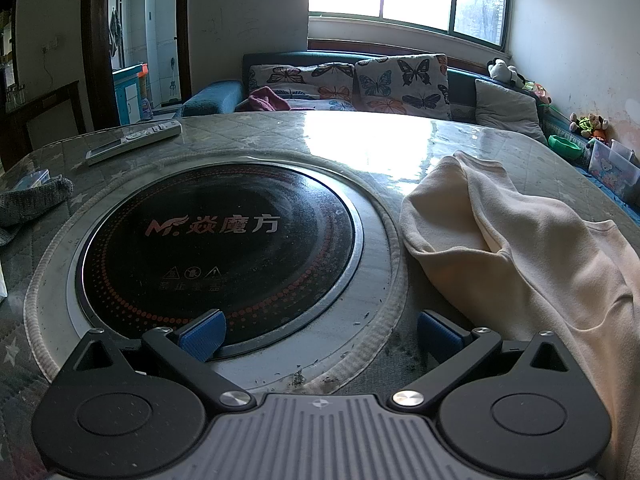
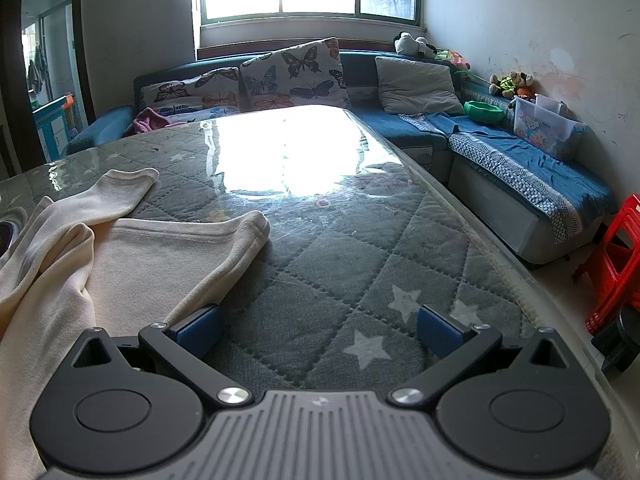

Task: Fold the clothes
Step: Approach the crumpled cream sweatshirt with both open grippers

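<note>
1. Table (image 2: 360, 264) is seen bearing a cream garment (image 2: 132, 252), rumpled and partly doubled, lying between both tongs.
2. Garment is seen right of the left gripper (image 1: 320, 336) and touching the right gripper (image 2: 320, 334), which is nearer.
3. Both tongs are spread wide, nothing held.
4. Cooktop (image 1: 216, 248) is shown by the left view only.

Cream garment (image 2: 132, 256), soft knit, lies rumpled & partly spread on the desk (image 2: 340, 264), just right of the round black hotplate (image 1: 216, 248). One sleeve stretches away from the hotplate side; a stitched edge w/ rounded corner lies flat beside it.
</note>
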The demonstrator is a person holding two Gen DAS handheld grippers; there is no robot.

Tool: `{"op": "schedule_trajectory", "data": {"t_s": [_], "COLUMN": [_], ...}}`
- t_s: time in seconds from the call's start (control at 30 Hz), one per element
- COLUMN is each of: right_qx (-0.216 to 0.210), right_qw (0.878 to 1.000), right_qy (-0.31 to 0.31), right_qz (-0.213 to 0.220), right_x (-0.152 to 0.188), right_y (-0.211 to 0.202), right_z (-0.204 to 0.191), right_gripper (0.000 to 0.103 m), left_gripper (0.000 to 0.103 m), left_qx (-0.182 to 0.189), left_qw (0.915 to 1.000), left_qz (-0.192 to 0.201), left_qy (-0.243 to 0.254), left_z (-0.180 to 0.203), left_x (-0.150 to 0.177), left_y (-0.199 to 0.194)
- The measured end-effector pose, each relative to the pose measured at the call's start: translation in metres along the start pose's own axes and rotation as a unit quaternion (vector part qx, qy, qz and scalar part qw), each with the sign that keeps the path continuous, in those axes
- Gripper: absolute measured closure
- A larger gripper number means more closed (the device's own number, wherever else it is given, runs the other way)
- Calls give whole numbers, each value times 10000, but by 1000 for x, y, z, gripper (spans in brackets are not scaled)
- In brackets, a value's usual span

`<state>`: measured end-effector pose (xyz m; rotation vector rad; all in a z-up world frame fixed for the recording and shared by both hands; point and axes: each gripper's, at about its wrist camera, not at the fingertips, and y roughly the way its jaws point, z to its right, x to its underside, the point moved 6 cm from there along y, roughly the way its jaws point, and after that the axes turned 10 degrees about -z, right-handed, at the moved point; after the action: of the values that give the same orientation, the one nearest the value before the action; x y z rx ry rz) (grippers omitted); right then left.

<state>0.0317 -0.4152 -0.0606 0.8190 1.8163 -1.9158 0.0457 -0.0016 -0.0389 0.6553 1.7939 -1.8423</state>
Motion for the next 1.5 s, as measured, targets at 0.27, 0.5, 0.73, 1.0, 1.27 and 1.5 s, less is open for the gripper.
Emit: {"op": "schedule_trajectory", "data": {"t_s": [0.27,0.5,0.73,1.0,1.27,1.5], "right_qx": [-57,-79,-118,-283,-416,-546], "right_qw": [9999,9995,9989,9986,9976,9967], "right_qy": [-130,-295,-430,-445,-528,-583], "right_qz": [-13,15,122,92,162,159], "right_x": [6,13,20,32,43,53], "right_y": [-8,-21,-44,-62,-79,-89], "right_z": [2,2,-1,-8,-17,-26], "right_gripper": [0,0,0,0,0,0], "left_gripper": [0,0,0,0,0,0], "left_qx": [-44,-137,-81,105,212,262], "left_qw": [10000,9998,9999,9997,9994,9994], "left_qz": [-21,-76,130,148,136,42], "left_qy": [45,-82,-24,135,235,222], "left_z": [4,6,18,34,48,54], "left_x": [0,-1,-8,-10,-6,1], "left_y": [1,-4,-26,-46,-60,-68]}}
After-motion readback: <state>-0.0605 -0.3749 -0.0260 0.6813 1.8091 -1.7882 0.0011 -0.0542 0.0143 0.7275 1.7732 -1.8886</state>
